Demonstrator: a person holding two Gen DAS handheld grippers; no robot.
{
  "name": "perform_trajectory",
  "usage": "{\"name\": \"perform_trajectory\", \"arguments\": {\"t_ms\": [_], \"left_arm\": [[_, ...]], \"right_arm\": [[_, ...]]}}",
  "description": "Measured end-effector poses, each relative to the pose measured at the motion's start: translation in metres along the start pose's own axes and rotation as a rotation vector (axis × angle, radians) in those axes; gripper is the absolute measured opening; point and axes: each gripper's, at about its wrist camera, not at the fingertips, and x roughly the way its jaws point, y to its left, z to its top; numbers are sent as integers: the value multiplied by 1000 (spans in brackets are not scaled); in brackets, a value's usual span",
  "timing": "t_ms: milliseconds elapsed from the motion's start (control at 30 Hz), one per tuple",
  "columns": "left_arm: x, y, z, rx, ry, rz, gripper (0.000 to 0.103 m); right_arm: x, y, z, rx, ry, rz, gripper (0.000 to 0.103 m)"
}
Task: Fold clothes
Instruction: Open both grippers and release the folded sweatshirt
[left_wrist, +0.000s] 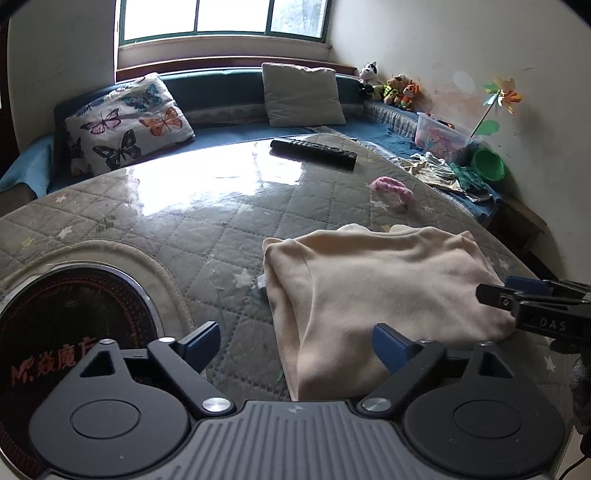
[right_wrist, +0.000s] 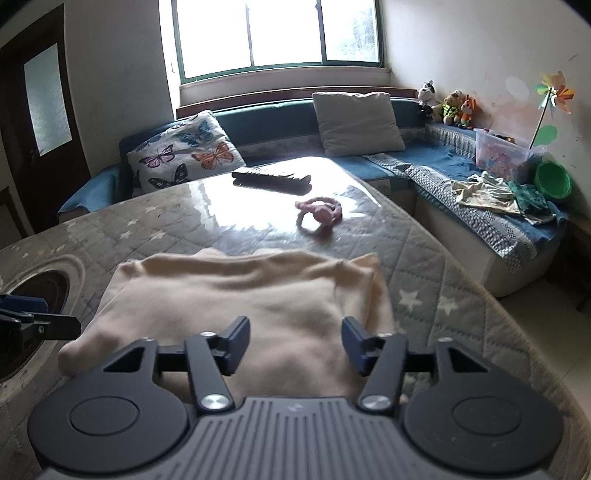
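Now flat on the quilted tabletop (right_wrist: 424, 258): cream garment (right_wrist: 236, 295), doubled over into a neat block. Both tongs spread wide and empty, left tongs (left_wrist: 295, 343) and right tongs (right_wrist: 295, 341) low at its near edge. Nearby, pink hair tie (right_wrist: 319, 214), black remote (right_wrist: 271, 180).

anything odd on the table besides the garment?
Some clutter: a pink hair tie and a remote lie beyond the cream garment. Nothing looks spilled or damaged. Both grippers are open.
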Motion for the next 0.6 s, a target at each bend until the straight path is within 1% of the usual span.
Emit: {"name": "perform_trajectory", "arguments": {"t_ms": [67,133,300,333,400,467,600], "left_arm": [[-5,-2,-4,9,-10,2,102],[-9,-3,-9,19,-19,9,103],[-15,-2,-18,29,-17,23,103],[-16,-1,-21,27,-17,22,103],[-18,0,-25,23,-17,21,103],[-20,1,-29,19,-16,20,103],[-23,3,-38,18,-15,18,103]], "right_arm": [[-3,4,-3,-8,3,6,61],[-6,9,-6,-16,4,11,71],[-14,20,-12,-30,4,19,78],[-15,22,-14,-33,5,20,82],[-16,26,-17,-38,8,22,86],[-18,30,-21,-43,11,24,86],[-20,38,-27,-52,18,27,91]]}}
